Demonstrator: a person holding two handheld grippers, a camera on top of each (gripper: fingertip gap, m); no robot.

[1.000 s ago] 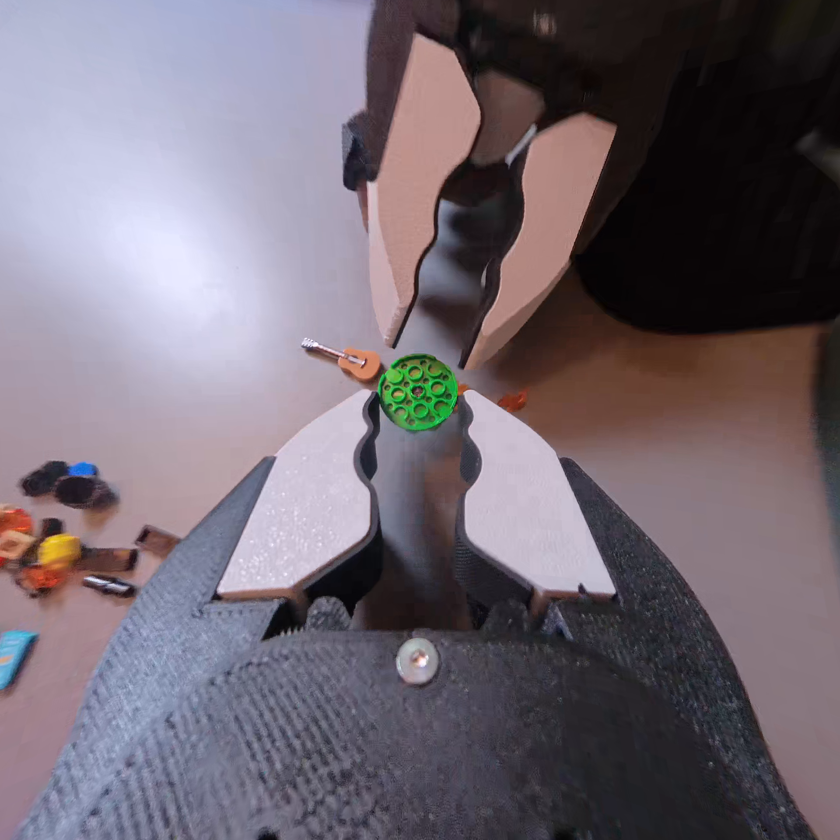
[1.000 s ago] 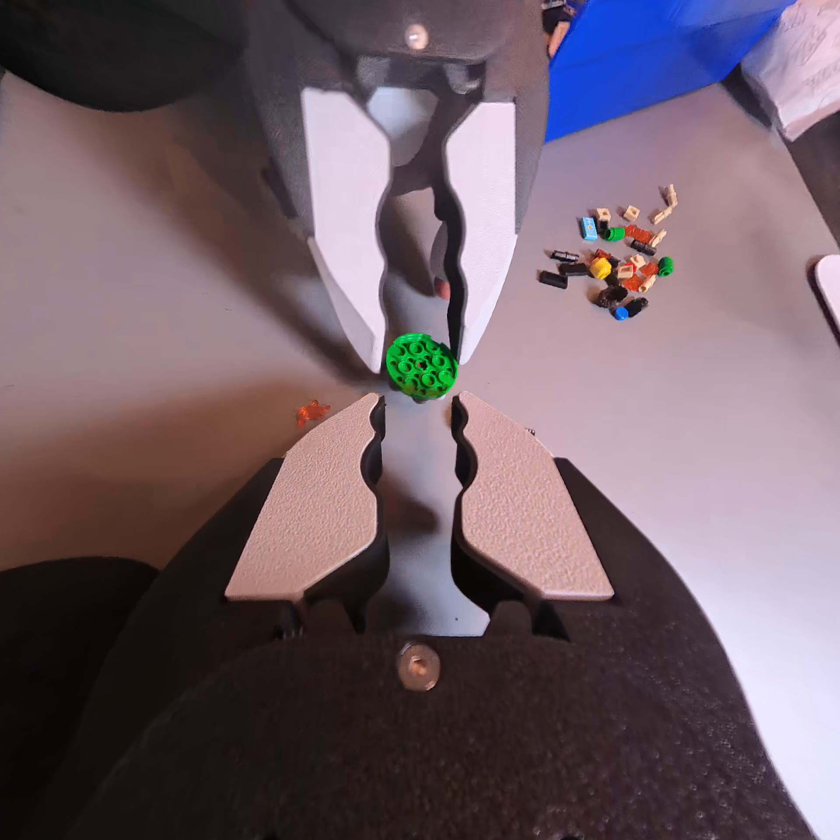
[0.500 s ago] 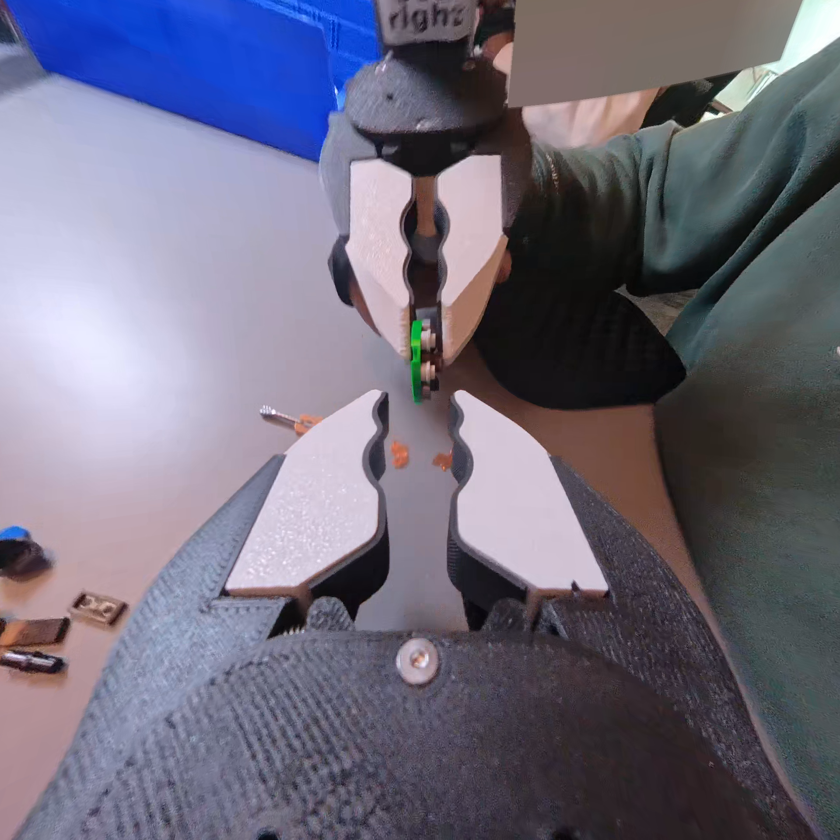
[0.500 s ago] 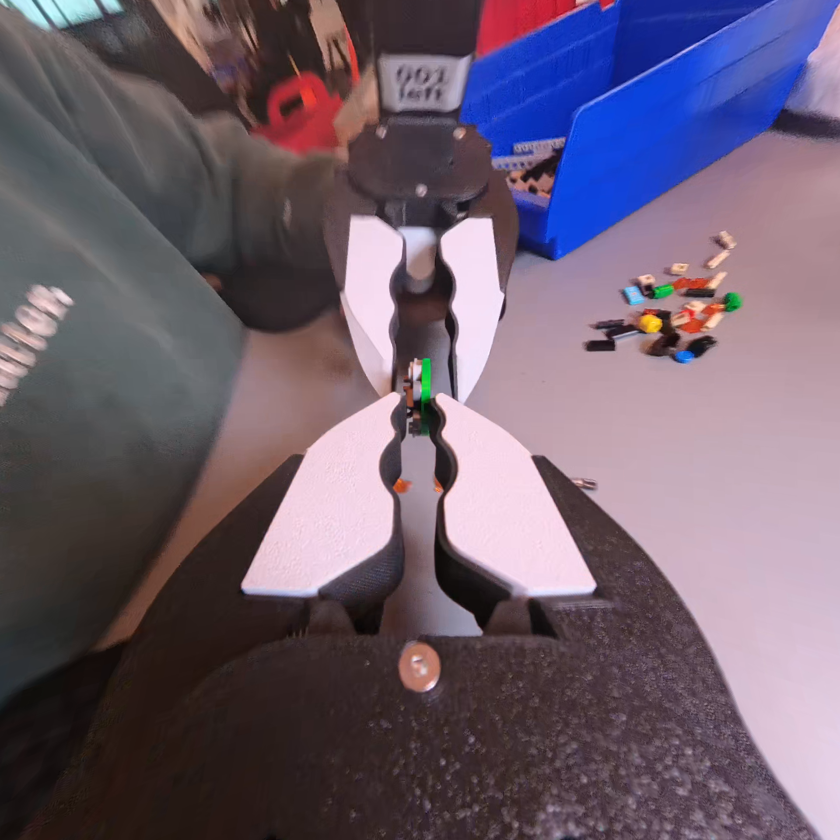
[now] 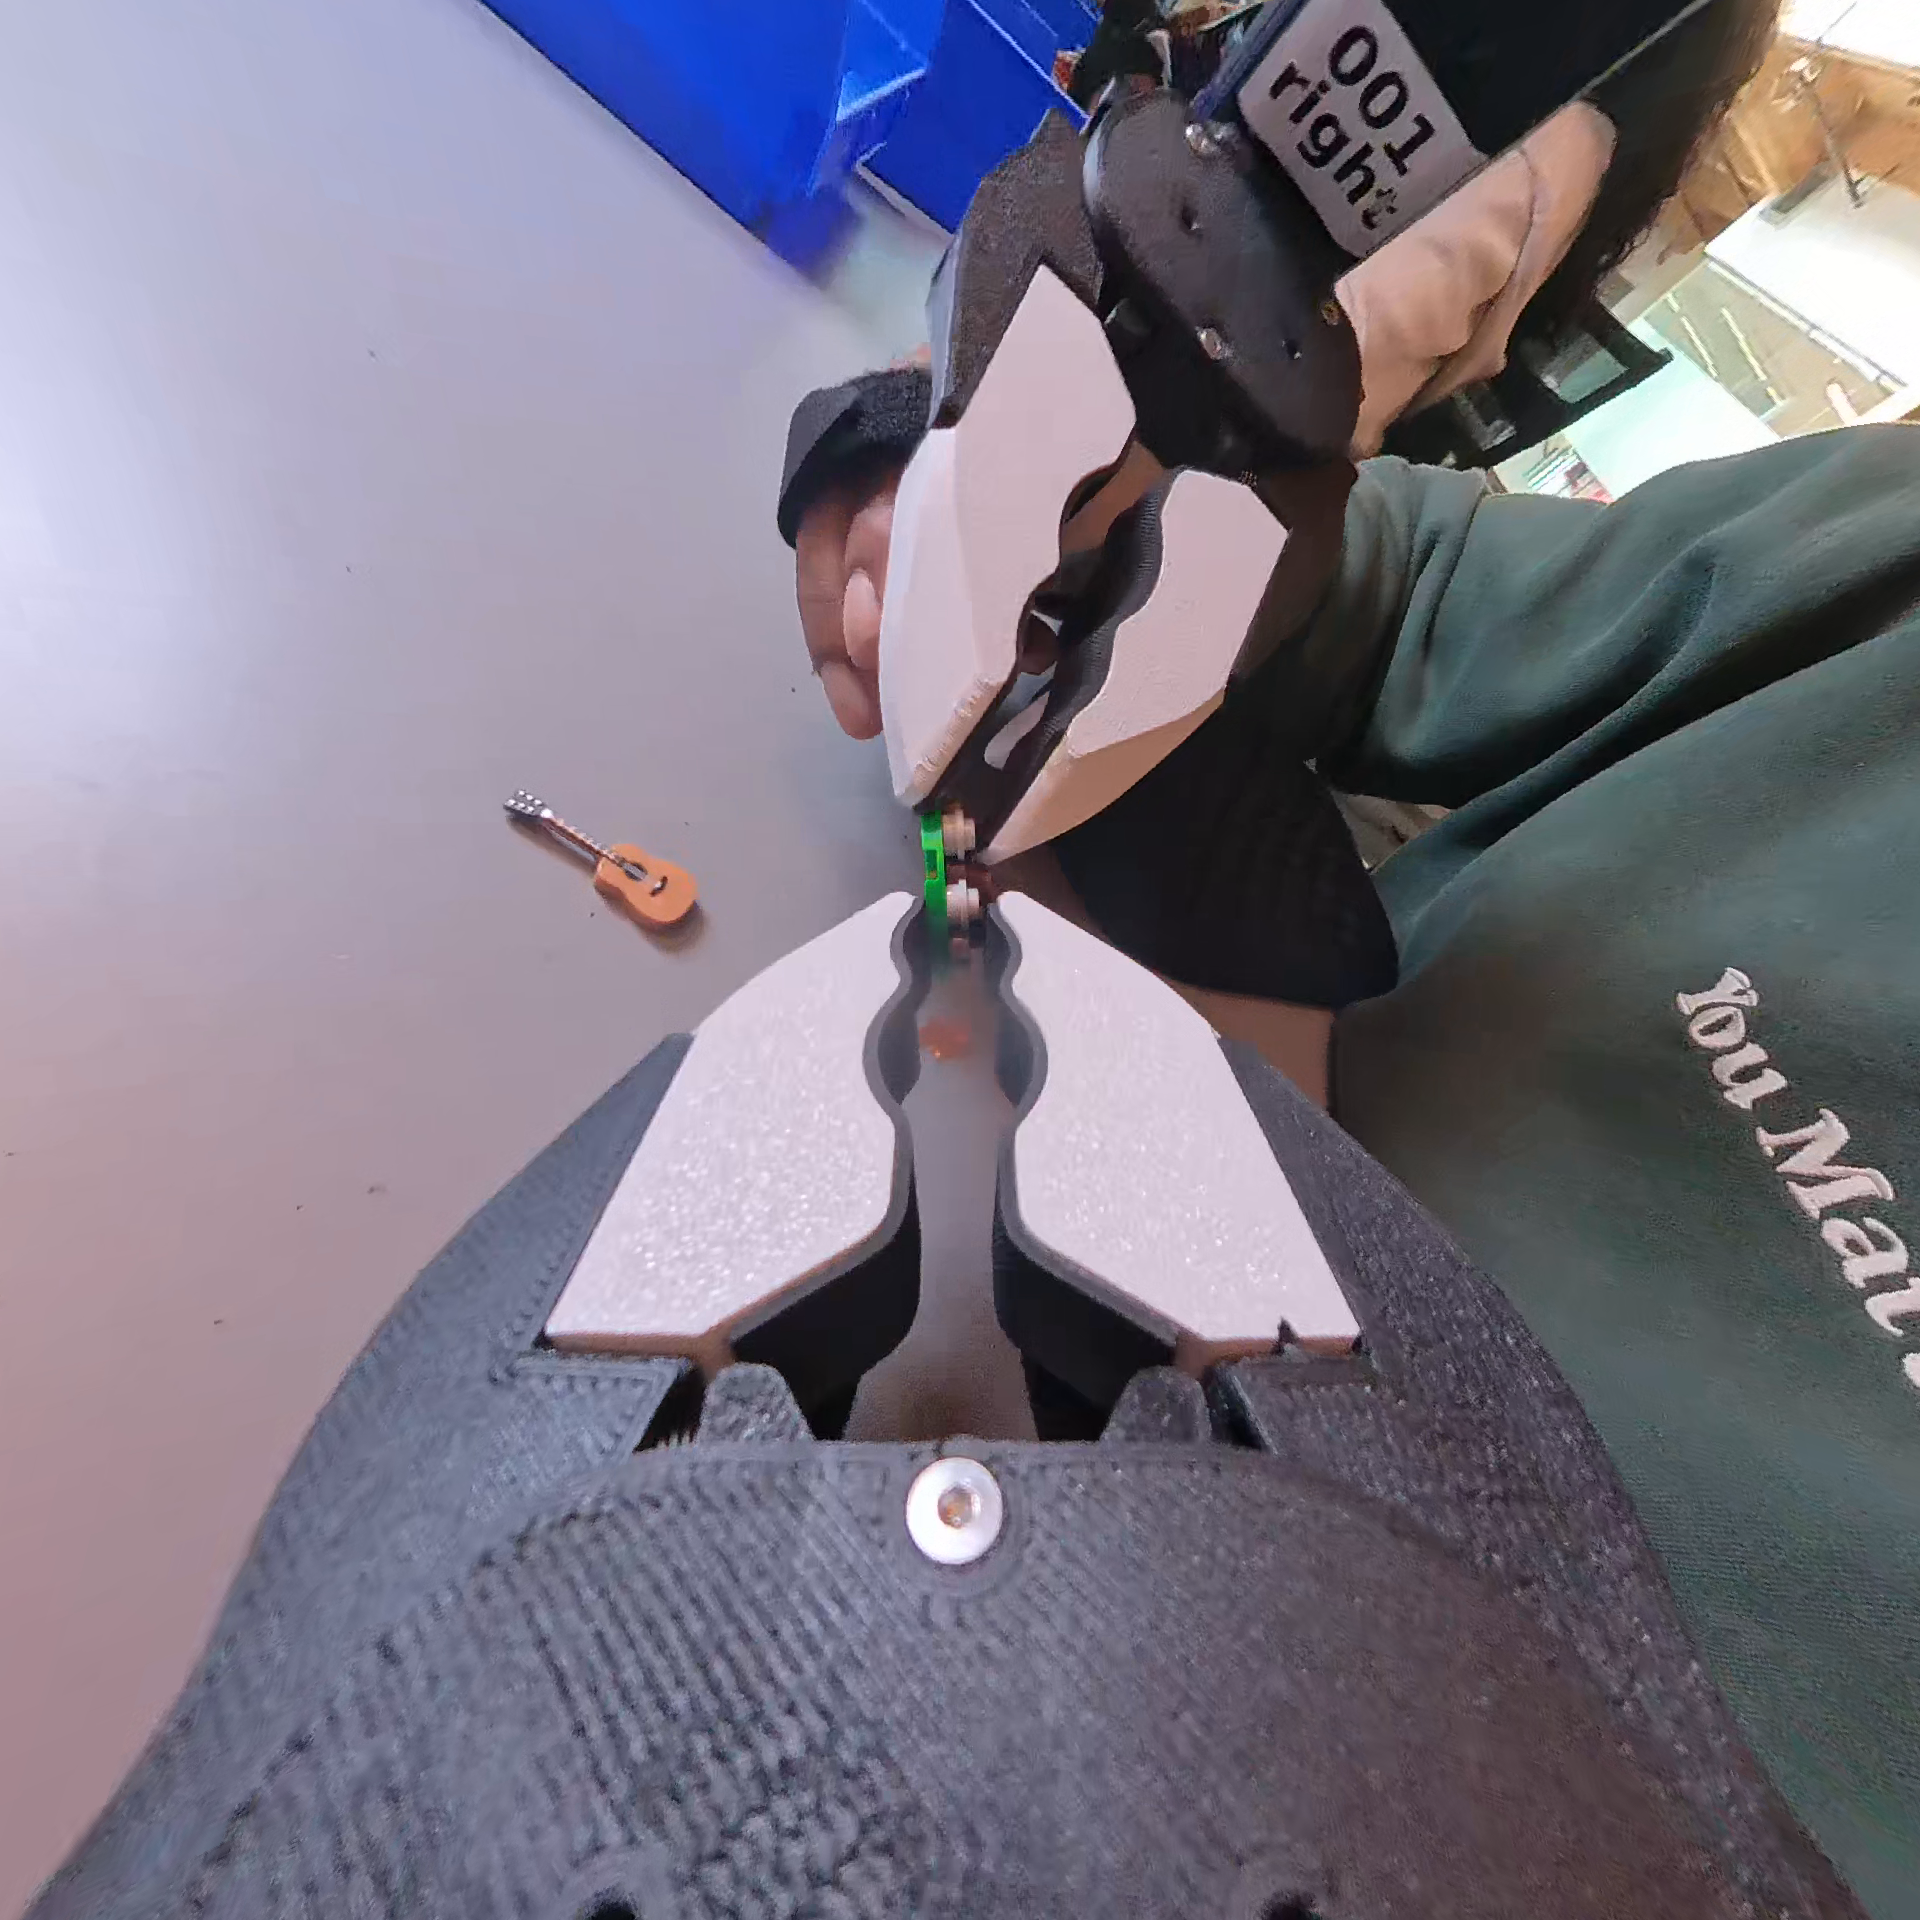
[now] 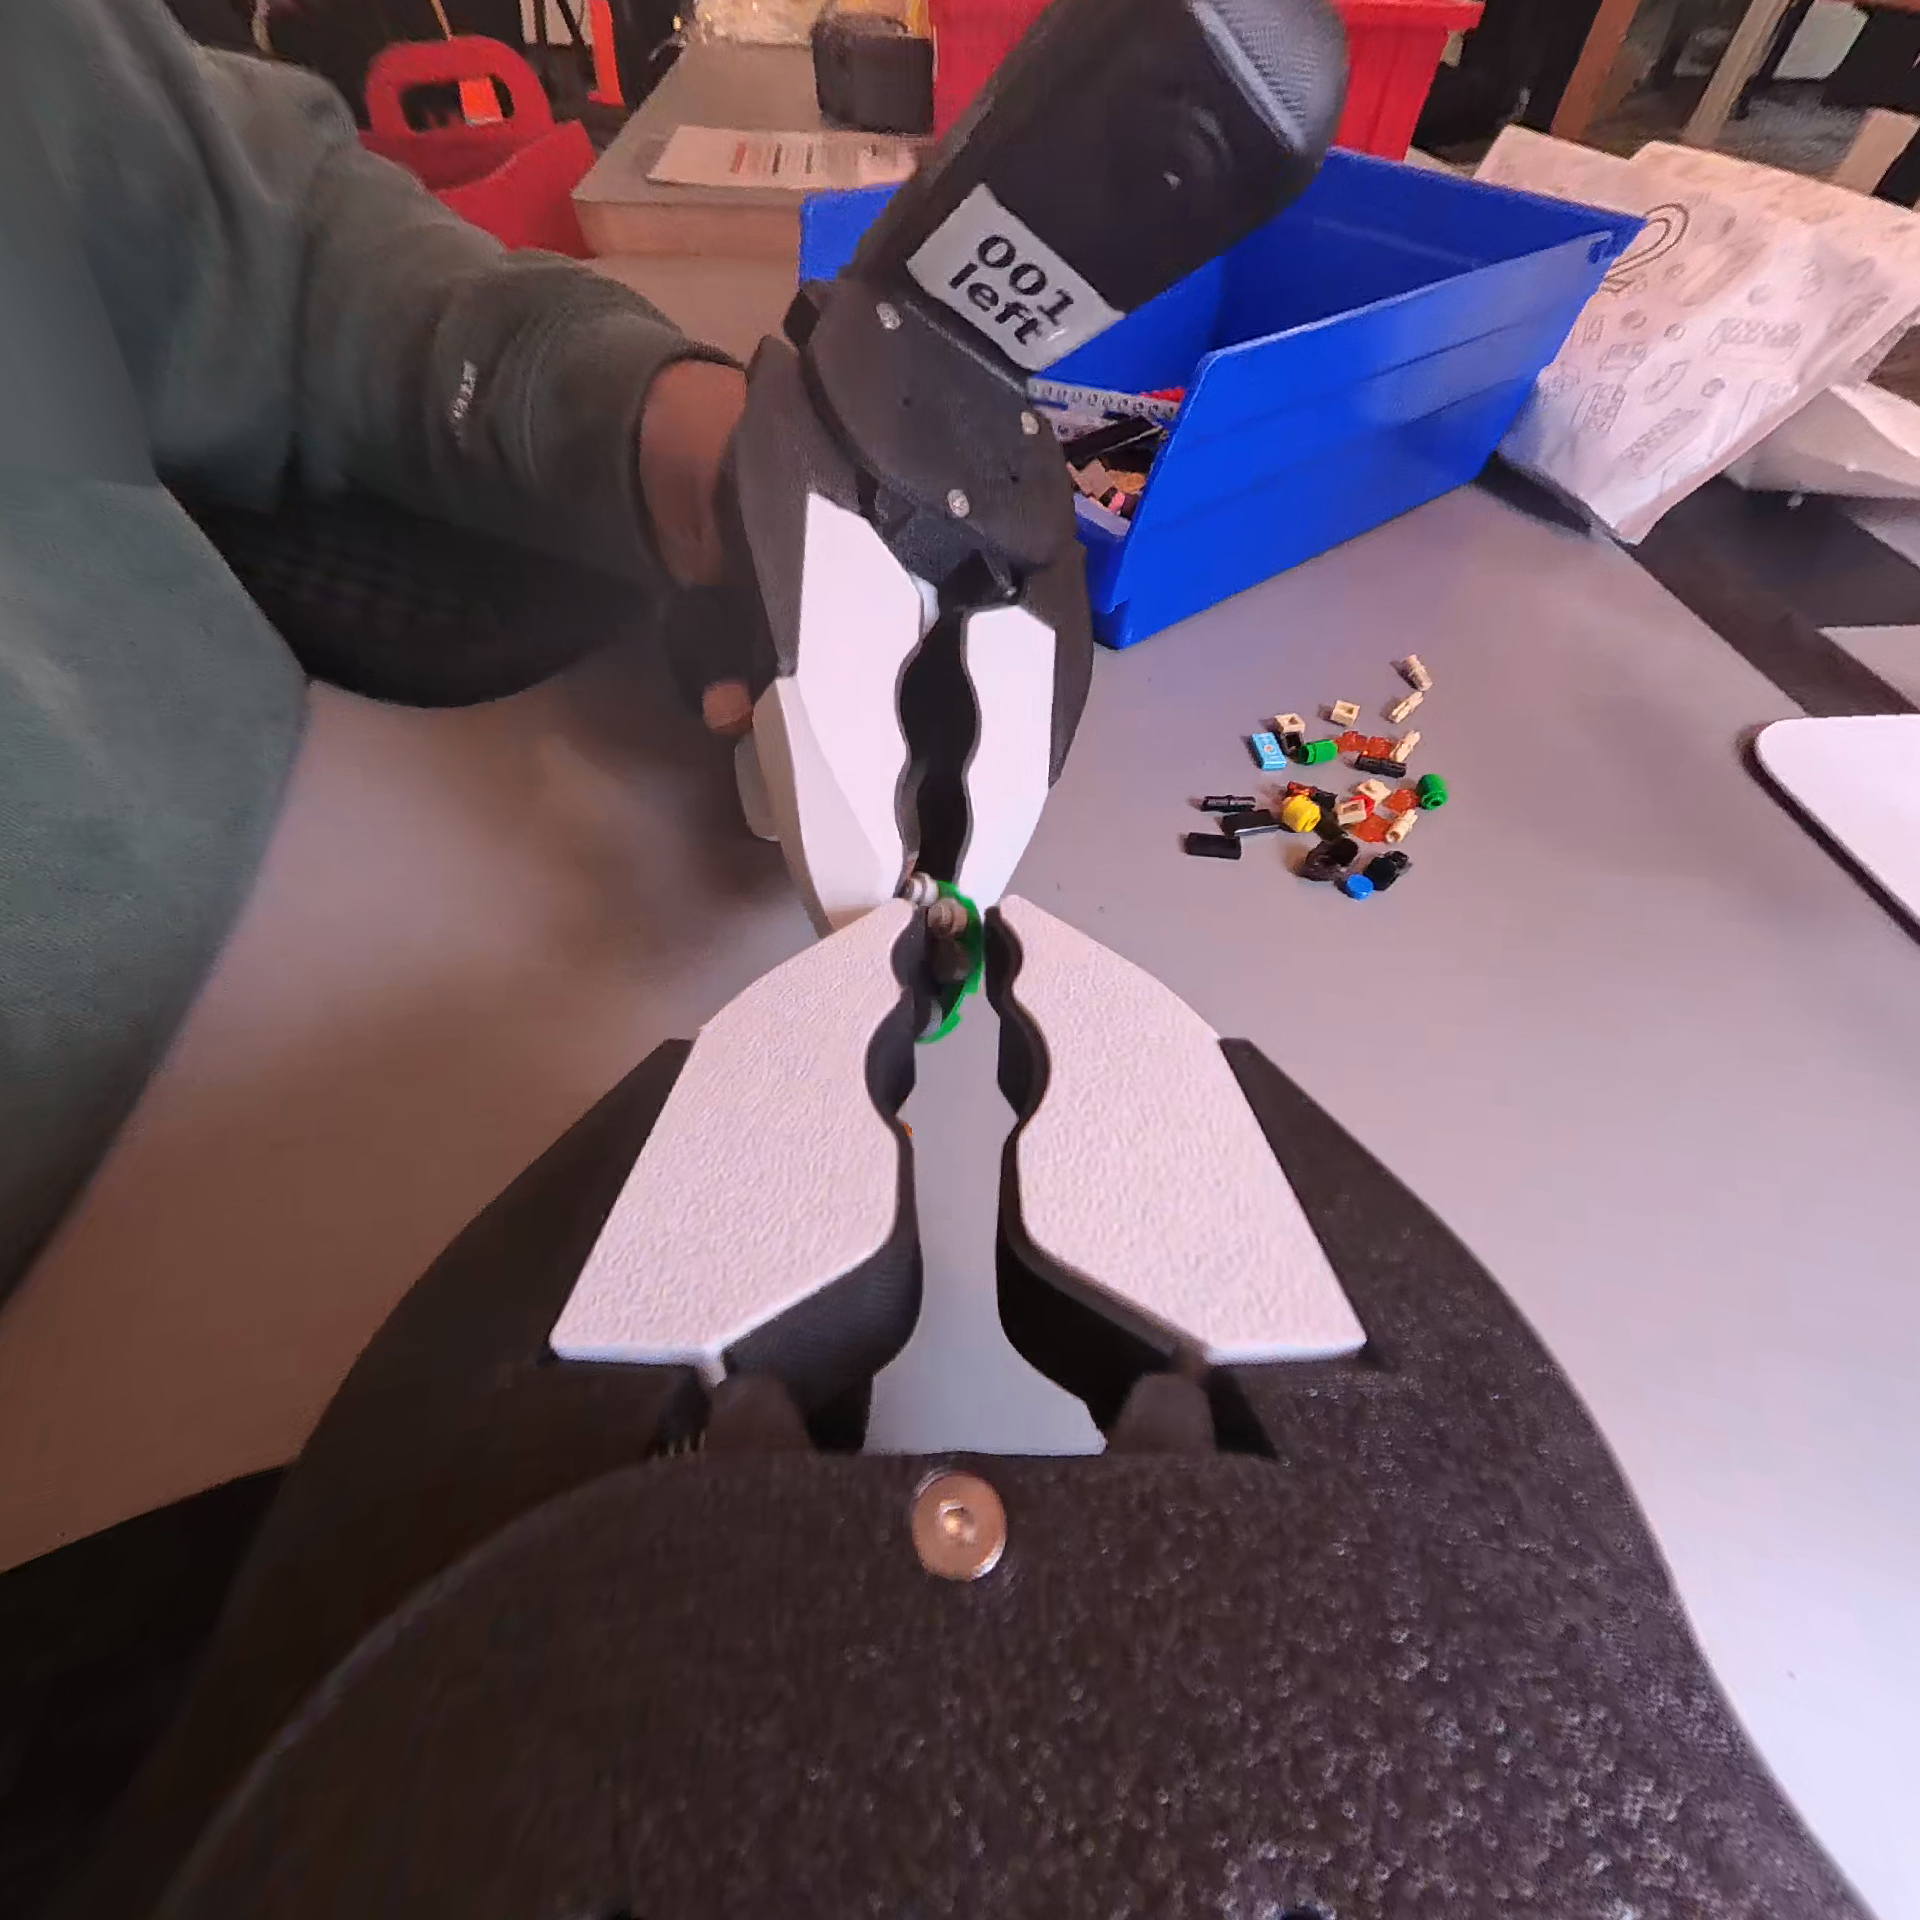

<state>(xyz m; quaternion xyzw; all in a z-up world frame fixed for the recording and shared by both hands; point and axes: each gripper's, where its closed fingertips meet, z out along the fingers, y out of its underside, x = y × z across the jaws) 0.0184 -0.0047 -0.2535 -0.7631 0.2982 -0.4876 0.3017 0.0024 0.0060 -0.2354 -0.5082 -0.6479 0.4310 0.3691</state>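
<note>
the left gripper [image 5: 954, 920] and the right gripper [image 6: 948, 930] meet tip to tip above the grey bench [image 5: 312, 520]. both are nearly closed and pinch the same green round plate [image 5: 935, 883] with small tan and brown studs on it, held on its edge between them. a small toy guitar [image 5: 613, 860] lies near on the bench, and a heap of small bricks [image 6: 1330, 795] lies before a blue bin [image 6: 1330, 416].
</note>
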